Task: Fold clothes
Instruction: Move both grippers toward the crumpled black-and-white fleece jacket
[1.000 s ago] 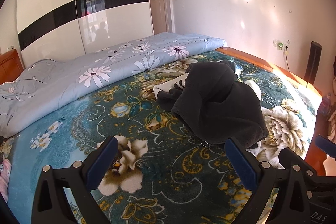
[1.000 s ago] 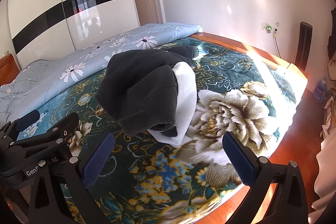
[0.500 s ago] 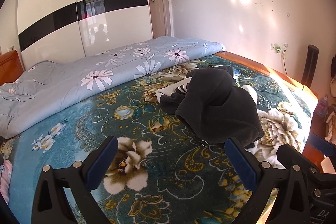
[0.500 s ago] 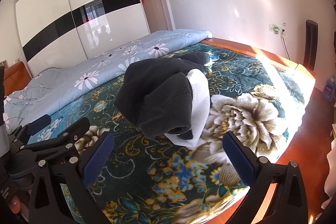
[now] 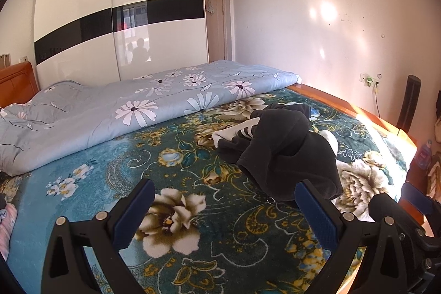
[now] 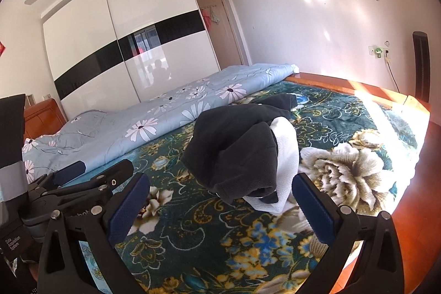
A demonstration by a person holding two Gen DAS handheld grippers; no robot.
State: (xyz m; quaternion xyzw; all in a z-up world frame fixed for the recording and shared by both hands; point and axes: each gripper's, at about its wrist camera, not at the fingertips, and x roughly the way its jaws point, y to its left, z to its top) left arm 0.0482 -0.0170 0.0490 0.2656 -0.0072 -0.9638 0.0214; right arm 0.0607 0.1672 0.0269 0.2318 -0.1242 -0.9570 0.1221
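A crumpled black fleece garment (image 5: 286,153) with white lining lies in a heap on the teal floral bedspread (image 5: 176,164), right of centre. It also shows in the right wrist view (image 6: 237,148), with its white part (image 6: 286,156) on the right side. My left gripper (image 5: 223,208) is open and empty, held above the bedspread, near and left of the heap. My right gripper (image 6: 220,205) is open and empty, just in front of the heap. The left gripper also shows at the left of the right wrist view (image 6: 82,183).
A light blue daisy-print duvet (image 5: 124,112) lies along the far side of the bed. A white and black wardrobe (image 5: 118,26) stands behind. The bed's wooden edge (image 6: 358,87) and the floor (image 6: 430,170) are at the right. A pink cloth (image 5: 7,222) lies at the left edge.
Both grippers have drawn back and risen from the heap, so it looks smaller and the room more in view. The garment has not moved. Both grippers stay open.
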